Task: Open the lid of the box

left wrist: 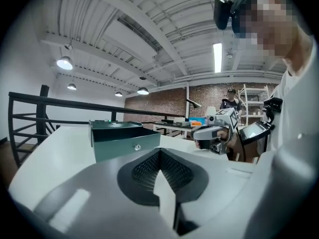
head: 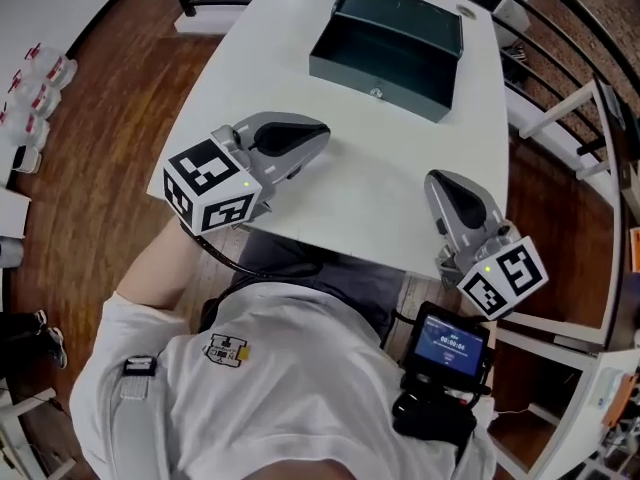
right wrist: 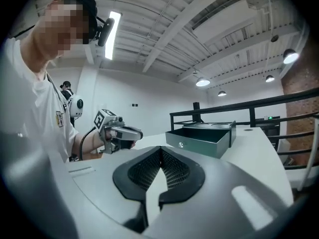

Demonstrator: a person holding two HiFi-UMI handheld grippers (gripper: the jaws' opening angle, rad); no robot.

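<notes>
A dark green metal box [head: 388, 53] stands at the far end of the white table [head: 370, 188]. Its lid [head: 400, 10] is swung back, so the empty inside shows. A small round lock sits on its front wall [head: 376, 93]. My left gripper [head: 320, 133] rests over the table's near left part, shut with nothing in it, well short of the box. My right gripper [head: 435, 180] hovers at the near right edge, also shut and empty. The box [left wrist: 124, 141] lies ahead of the closed left gripper [left wrist: 159, 151]. The right gripper view shows the box [right wrist: 199, 141] beyond my closed right gripper [right wrist: 160, 148].
A black railing [head: 560, 28] runs along the right side past the table. Wooden floor [head: 110, 138] lies to the left. A small device with a lit screen [head: 450, 346] hangs at the person's waist. White frames [head: 560, 113] stand to the right of the table.
</notes>
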